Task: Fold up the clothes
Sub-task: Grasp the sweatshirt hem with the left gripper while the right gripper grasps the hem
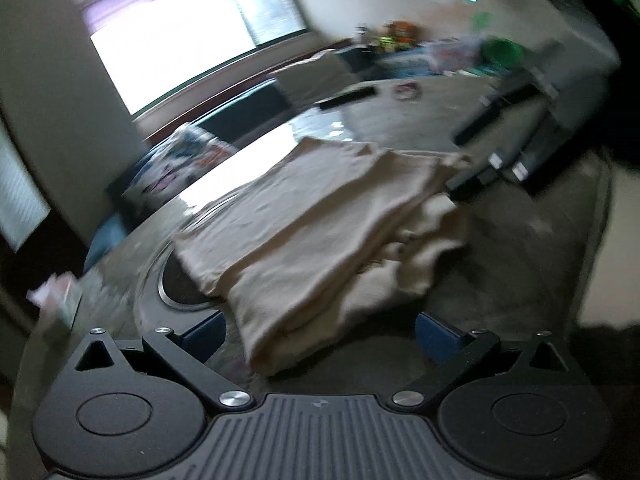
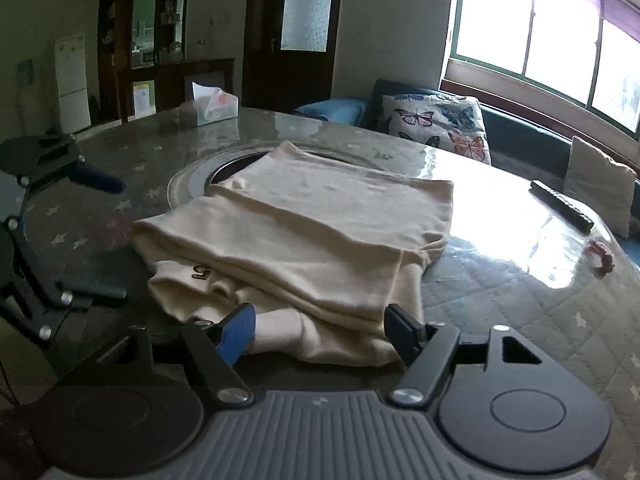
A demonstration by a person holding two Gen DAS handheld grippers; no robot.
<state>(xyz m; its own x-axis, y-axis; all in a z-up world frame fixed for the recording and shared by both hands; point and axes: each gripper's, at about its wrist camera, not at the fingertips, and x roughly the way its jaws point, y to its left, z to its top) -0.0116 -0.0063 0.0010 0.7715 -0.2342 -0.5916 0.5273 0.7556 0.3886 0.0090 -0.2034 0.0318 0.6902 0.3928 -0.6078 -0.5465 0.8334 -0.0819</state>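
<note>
A glossy round tabletop (image 2: 500, 280) carries the folded cream garment (image 2: 304, 240) at its middle, over a dark inset ring. A small dark "G"-like mark (image 2: 201, 273) shows on the near fold. Right gripper (image 2: 320, 330) fingers stand wide, straddling the near hem; left gripper (image 1: 320, 340) fingers likewise spread, gripping nothing.

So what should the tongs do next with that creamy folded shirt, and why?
Probably the right tongs should close on the near edge of the cream folded knit garment and tuck it under. That bottom layer sticks out rumpled between the open blue tips, while the top layers already lie flat on the glossy round table.
</note>
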